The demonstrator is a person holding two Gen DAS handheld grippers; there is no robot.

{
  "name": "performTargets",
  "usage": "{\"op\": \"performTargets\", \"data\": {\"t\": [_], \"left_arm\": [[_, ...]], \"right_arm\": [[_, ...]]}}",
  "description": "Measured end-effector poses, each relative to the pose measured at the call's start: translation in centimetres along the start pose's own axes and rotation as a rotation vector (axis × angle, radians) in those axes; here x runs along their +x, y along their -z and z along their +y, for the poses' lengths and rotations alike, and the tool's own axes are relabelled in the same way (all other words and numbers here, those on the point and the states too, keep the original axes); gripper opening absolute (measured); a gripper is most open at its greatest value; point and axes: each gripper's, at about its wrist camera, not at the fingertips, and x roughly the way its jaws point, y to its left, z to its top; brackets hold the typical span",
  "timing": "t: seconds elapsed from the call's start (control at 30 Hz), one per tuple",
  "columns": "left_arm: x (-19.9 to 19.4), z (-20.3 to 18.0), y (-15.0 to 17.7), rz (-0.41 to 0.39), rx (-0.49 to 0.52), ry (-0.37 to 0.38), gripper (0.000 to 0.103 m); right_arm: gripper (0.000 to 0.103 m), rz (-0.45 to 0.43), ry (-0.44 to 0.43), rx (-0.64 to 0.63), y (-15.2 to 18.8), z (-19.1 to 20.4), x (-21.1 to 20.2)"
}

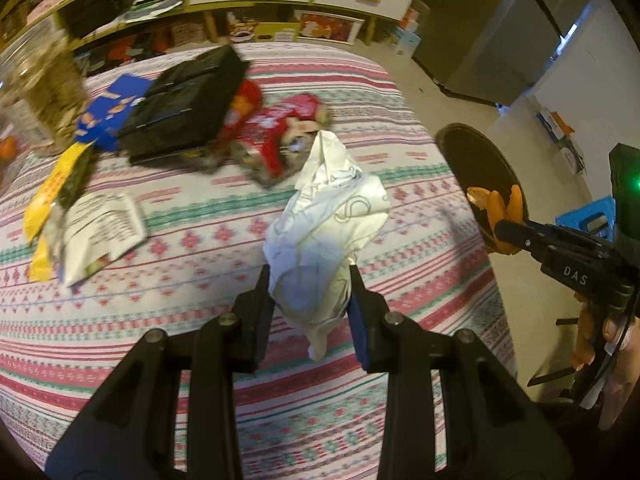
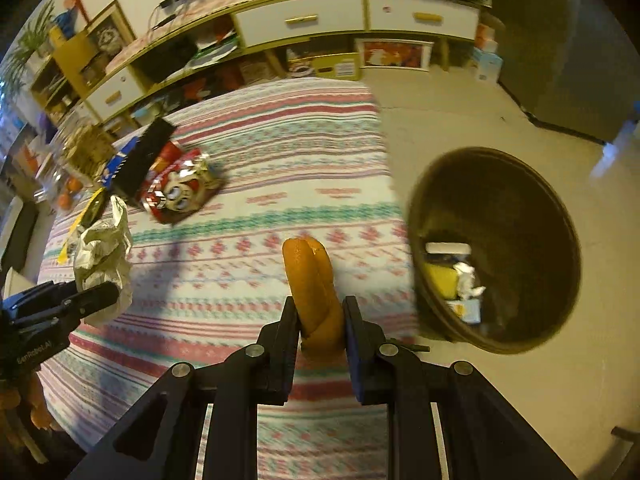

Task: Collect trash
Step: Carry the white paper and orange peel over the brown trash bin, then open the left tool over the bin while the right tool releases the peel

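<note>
My left gripper is shut on a crumpled white paper wrapper, held above the patterned tablecloth. In the right wrist view that wrapper hangs at the left, in the left gripper. My right gripper is shut on a piece of orange peel, near the table's right edge. From the left wrist view the right gripper holds the peel in front of the brown trash bin. The bin stands on the floor, with several scraps inside.
On the table lie a red snack bag, a black box, a blue packet, a yellow wrapper and a white printed packet. A glass jar stands far left. Shelves with white drawers lie beyond.
</note>
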Motion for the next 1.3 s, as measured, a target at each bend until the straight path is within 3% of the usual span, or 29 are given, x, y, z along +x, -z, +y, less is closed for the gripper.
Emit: {"op": "performTargets", "data": {"t": [0.2, 0.57, 1.0, 1.3], "left_arm": [[0.9, -4.7, -0.9, -0.009, 0.055, 0.041, 0.036], [5.5, -13.2, -2.8, 0.053, 0.132, 0.115, 0.036], [9.5, -21.3, -5.7, 0.056, 0.205, 0.166, 0.037], [10.7, -21.8, -6.0, 0.057, 0.194, 0.159, 0.038]], "right_arm": [[0.022, -0.012, 0.04, 0.067, 1.6, -5.7, -1.8], [0.022, -0.043, 0.059, 0.235, 2.7, -13.7, -3.8], [0.023, -0.054, 0.099, 0.28, 3.0, -16.8, -4.5], [0.023, -0.052, 0.098, 0.293, 3.2, -17.5, -4.3]]}}
